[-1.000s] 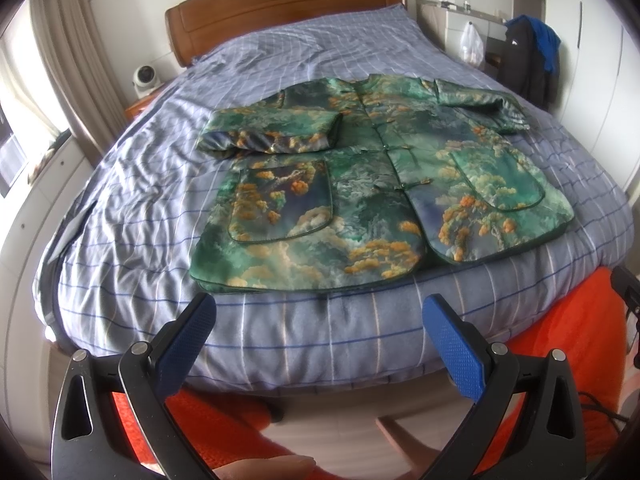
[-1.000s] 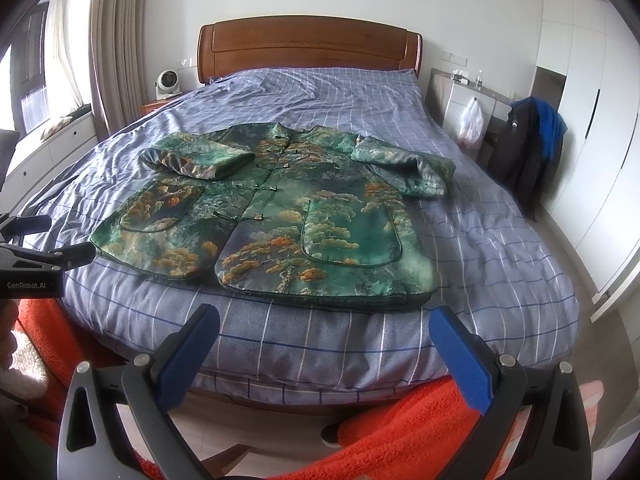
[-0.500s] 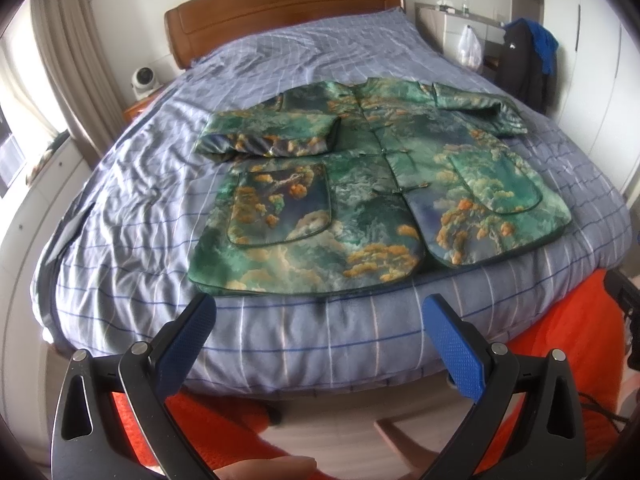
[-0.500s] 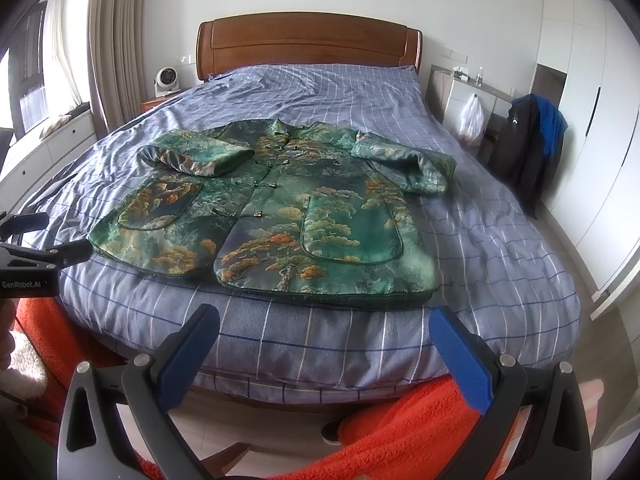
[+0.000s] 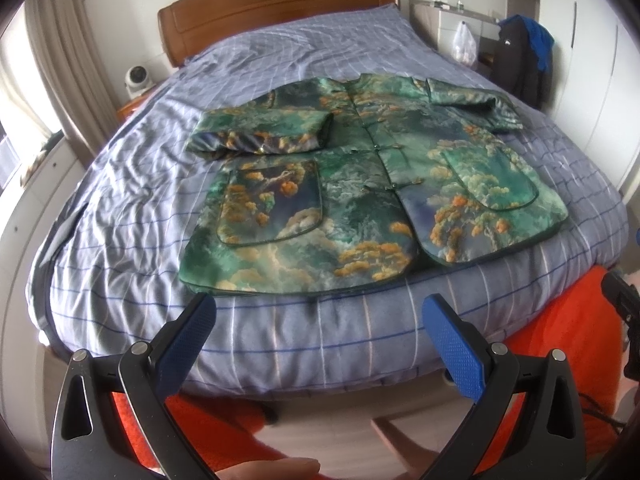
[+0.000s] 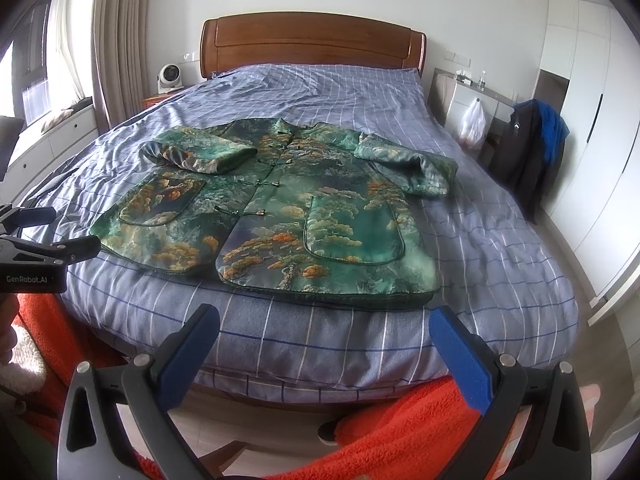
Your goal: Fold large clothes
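A large green jacket [image 5: 360, 200] with orange tree print lies flat, front up, on the bed; it also shows in the right wrist view [image 6: 280, 216]. Its left sleeve [image 5: 260, 136] is folded across the chest. Its right sleeve [image 6: 408, 164] lies bent at the side. My left gripper [image 5: 320, 320] is open and empty, held off the foot of the bed below the hem. My right gripper [image 6: 324, 324] is open and empty, also short of the hem. The left gripper's body [image 6: 36, 248] shows at the left edge of the right wrist view.
The bed [image 6: 500, 248] has a blue checked cover and a wooden headboard [image 6: 312, 52]. An orange fleece [image 6: 400, 432] lies below the bed's foot. A dark coat [image 6: 528, 152] hangs at the right near white wardrobes. A small fan [image 6: 170, 76] stands on the nightstand.
Both views have drifted slightly, the bed sitting a little higher and closer. The jacket has not moved and both grippers stay open.
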Motion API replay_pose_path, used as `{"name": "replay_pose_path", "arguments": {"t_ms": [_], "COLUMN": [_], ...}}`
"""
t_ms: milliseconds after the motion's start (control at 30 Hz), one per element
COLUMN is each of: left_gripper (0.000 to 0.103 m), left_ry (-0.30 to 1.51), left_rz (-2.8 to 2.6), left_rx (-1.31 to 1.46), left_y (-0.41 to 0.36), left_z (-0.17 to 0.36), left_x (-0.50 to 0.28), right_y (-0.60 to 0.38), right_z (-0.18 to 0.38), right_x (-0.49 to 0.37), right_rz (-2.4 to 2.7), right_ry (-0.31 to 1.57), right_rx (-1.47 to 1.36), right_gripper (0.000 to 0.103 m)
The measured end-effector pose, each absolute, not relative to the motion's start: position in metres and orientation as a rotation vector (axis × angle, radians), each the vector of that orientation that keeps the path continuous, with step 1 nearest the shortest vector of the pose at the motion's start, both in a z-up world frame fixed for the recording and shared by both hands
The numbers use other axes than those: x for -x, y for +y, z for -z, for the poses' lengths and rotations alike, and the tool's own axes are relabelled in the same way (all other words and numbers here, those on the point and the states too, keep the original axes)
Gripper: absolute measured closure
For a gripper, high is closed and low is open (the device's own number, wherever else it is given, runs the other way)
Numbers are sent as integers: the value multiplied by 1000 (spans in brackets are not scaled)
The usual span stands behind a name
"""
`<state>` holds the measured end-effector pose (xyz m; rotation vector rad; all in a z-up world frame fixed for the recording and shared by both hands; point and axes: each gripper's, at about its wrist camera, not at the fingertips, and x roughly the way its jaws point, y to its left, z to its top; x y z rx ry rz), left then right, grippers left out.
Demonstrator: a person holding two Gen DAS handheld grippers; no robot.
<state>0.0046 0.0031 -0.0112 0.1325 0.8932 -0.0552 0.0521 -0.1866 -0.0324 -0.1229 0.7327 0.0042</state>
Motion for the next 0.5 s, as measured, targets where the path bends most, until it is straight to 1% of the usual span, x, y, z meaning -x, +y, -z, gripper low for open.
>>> {"name": "replay_pose_path", "arguments": {"t_ms": [500], "left_gripper": [0], "left_ry": [895], "left_rz": [53], "left_rx": [-135], "left_y": [0], "left_z": [12], "left_x": [-5], "right_y": [-186], "right_z": [33], "right_x": [-52], "right_rz": [9], "right_ry": [711], "right_rx": [144], "right_gripper": [0]}}
